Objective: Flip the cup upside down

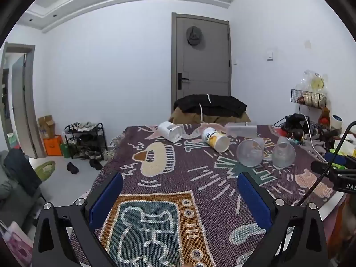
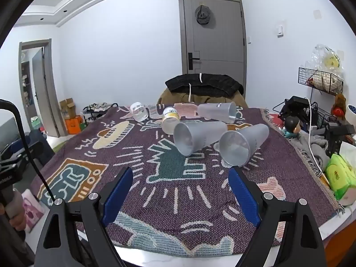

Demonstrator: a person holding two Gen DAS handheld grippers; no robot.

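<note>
Several cups lie on their sides on a patterned purple cloth [image 2: 178,191]. Two frosted clear cups [image 2: 195,136] [image 2: 243,144] lie nearest, mouths toward me, just beyond my right gripper [image 2: 180,178], which is open and empty. A third frosted cup [image 2: 219,111], a yellow-and-white paper cup [image 2: 170,120] and a small clear cup [image 2: 139,111] lie farther back. In the left wrist view the frosted cups [image 1: 250,152] [image 1: 283,153], the paper cup [image 1: 215,139] and a white cup [image 1: 170,131] lie ahead of my left gripper [image 1: 180,185], which is open and empty.
A chair draped with dark clothes [image 2: 203,84] stands behind the table. Clutter lies at the right edge: a green tissue pack [image 2: 340,175], a grey cloth [image 2: 311,144], a white cable, a wire rack [image 2: 320,81]. A shoe rack [image 1: 85,140] and boxes stand on the floor at left.
</note>
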